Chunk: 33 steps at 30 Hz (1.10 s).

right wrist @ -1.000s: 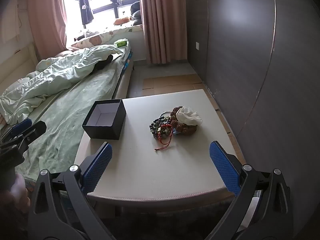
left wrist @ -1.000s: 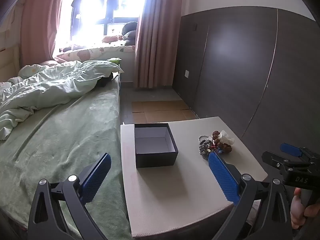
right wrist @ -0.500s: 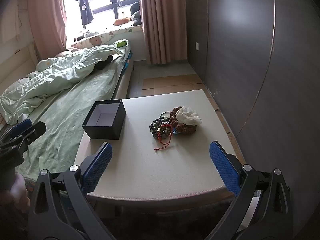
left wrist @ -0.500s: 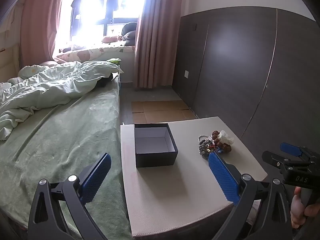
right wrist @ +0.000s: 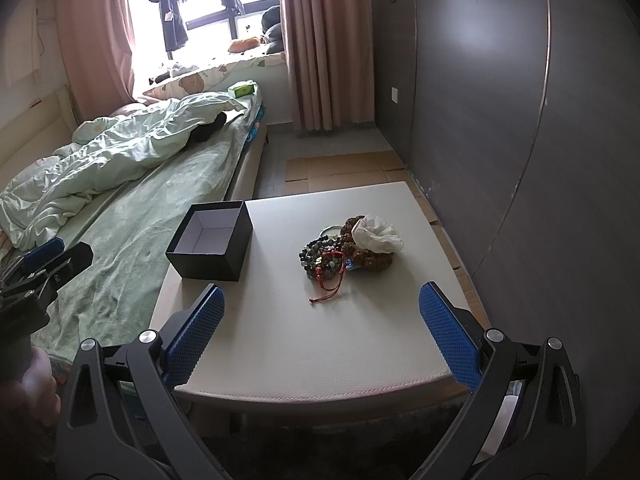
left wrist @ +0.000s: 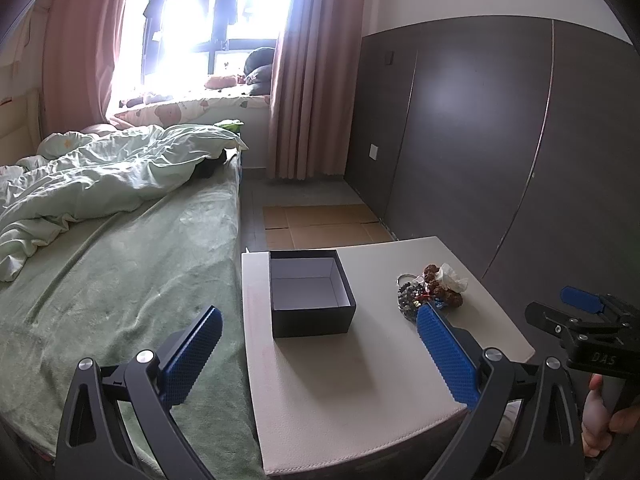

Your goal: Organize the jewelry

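Note:
An open, empty black box (left wrist: 310,292) with a pale inside stands on the left part of a white table (left wrist: 360,384); it also shows in the right wrist view (right wrist: 210,242). A heap of bead bracelets (right wrist: 340,254) with a red cord and a white cloth piece (right wrist: 378,234) lies right of the box; it also shows in the left wrist view (left wrist: 430,292). My left gripper (left wrist: 320,354) is open and empty, held before the table's near edge. My right gripper (right wrist: 320,336) is open and empty, also short of the table.
A bed (left wrist: 120,272) with a green sheet and rumpled duvet runs along the table's left side. A dark panelled wall (right wrist: 520,120) stands close on the right. Cardboard sheets (left wrist: 320,224) lie on the floor beyond the table.

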Each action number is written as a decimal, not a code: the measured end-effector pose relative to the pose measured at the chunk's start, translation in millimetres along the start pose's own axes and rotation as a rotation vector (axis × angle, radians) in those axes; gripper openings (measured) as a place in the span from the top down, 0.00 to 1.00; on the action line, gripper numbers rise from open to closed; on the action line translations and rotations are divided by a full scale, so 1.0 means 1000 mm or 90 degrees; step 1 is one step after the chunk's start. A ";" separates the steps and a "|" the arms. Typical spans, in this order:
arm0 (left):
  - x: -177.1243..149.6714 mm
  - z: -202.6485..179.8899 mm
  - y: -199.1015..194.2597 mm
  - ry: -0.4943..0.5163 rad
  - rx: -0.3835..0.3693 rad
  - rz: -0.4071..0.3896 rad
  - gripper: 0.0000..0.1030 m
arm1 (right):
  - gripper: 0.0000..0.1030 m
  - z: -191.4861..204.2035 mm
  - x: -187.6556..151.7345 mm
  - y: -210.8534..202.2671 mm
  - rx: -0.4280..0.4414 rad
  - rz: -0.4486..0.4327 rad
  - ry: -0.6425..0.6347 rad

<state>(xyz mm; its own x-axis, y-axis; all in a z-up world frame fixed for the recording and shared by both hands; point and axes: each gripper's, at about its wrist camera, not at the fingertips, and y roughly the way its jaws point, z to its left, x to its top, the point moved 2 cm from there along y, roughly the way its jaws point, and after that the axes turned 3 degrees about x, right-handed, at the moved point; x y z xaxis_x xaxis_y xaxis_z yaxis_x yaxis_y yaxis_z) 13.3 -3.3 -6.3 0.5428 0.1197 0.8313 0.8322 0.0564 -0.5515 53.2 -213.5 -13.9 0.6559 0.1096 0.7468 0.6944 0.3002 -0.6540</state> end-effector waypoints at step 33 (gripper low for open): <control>0.003 0.000 0.002 -0.008 -0.019 -0.014 0.08 | 0.06 -0.002 0.004 -0.005 -0.005 -0.013 0.001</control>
<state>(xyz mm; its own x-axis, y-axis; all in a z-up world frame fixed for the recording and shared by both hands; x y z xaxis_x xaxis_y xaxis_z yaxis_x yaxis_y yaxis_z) 16.3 -2.9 -5.1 0.5227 0.1315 0.8423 0.8473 0.0293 -0.5303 52.8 -216.2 -7.8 0.6419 0.1019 0.7600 0.7100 0.2952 -0.6393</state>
